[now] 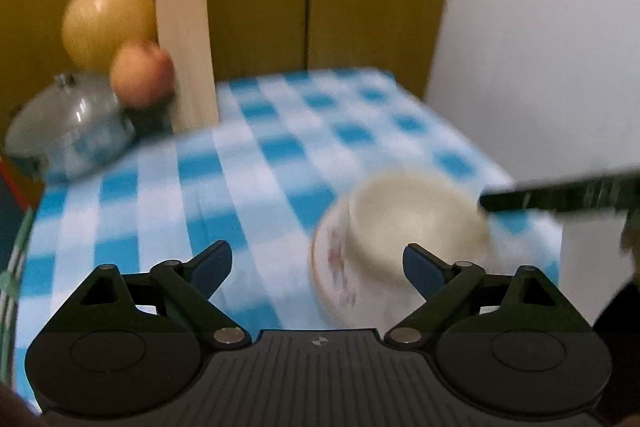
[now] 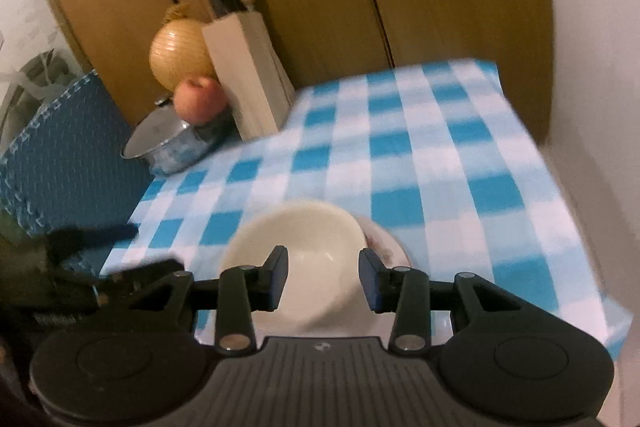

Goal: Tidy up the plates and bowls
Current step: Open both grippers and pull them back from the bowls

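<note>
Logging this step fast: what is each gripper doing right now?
Left gripper: open, holding nothing.
Right gripper: open, just above the cream bowl, not gripping it.

My left wrist camera sits low behind the left gripper point(image 1: 318, 269), looking forward along the checkered bench point(image 1: 280, 155) with the cream bowl point(image 1: 416, 223) close ahead to its right. My right wrist camera looks down more steeply over the right gripper point(image 2: 323, 277), the same bowl point(image 2: 300, 243) directly beyond its fingertips. Both share the bench's far left corner: knife block point(image 1: 186, 51), onion point(image 2: 180, 53), pot point(image 2: 168, 143).
</note>
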